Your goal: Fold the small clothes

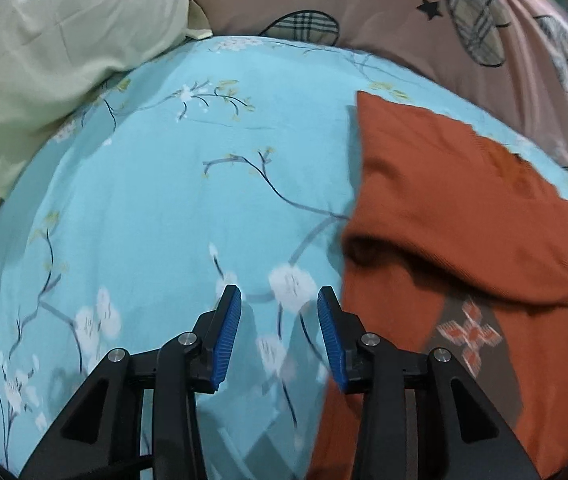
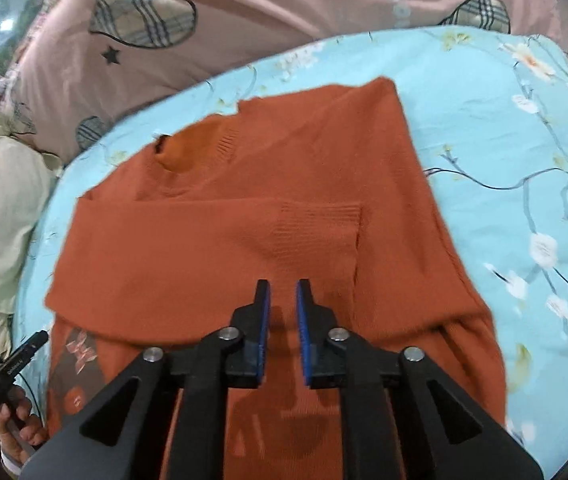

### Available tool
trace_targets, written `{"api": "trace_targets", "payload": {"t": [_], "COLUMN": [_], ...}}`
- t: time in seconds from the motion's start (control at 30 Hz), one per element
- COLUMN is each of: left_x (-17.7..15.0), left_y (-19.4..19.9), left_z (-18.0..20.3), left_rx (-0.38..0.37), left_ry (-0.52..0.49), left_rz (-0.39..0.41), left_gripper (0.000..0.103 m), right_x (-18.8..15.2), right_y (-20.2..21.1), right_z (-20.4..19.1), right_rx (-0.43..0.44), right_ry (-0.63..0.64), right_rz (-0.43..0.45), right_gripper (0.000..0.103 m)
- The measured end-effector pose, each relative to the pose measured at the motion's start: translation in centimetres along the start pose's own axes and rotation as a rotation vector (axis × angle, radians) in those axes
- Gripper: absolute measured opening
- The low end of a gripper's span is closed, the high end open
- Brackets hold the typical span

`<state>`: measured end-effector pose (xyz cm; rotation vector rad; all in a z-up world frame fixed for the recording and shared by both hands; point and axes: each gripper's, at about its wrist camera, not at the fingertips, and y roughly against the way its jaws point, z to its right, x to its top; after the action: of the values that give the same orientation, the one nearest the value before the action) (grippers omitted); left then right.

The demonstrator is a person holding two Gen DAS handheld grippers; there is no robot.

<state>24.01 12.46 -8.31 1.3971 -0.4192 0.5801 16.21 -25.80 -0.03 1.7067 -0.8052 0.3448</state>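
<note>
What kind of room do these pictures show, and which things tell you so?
Most likely a bedroom, with the work done on a bed. A light blue floral sheet covers a soft surface, a pale pillow lies at its edge, and a pink quilt is bunched behind. An orange sweater lies on the sheet.

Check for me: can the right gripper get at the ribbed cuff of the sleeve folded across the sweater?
Probably yes. The right gripper hangs open and empty just short of the ribbed cuff, which lies on top of the orange sweater with nothing over it.
</note>
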Motion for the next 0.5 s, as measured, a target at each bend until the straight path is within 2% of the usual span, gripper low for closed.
{"api": "trace_targets", "payload": {"t": [0.07, 0.1, 0.17, 0.3, 0.5], "left_x": [-0.9, -1.7, -3.0, -5.8, -9.8], "left_y": [1.0, 1.8, 2.8, 4.5, 6.3], "left_z": [0.3, 0.4, 0.6, 0.6, 0.0], "left_rx": [-0.029, -0.053, -0.075, -0.089, -0.122], "left_ry": [-0.017, -0.033, -0.064, -0.105, -0.109], "left_rz": [-0.003, -0.002, -0.009, -0.031, -0.063], "left_gripper": [0.047, 0.049, 0.056, 0.059, 0.062], "right_x": [-1.2, -2.1, -3.4, -6.7, -10.4], "right_y": [1.5, 2.4, 3.8, 7.1, 9.9], "right_z": [0.6, 0.8, 1.5, 3.9, 6.8], "right_rx": [0.006, 0.000, 0.001, -0.016, -0.031], "right_ry": [0.002, 0.004, -0.002, -0.053, -0.127], "right_rz": [0.011, 0.015, 0.023, 0.052, 0.069], "right_gripper": [0.041, 0.042, 0.042, 0.042, 0.043]}}
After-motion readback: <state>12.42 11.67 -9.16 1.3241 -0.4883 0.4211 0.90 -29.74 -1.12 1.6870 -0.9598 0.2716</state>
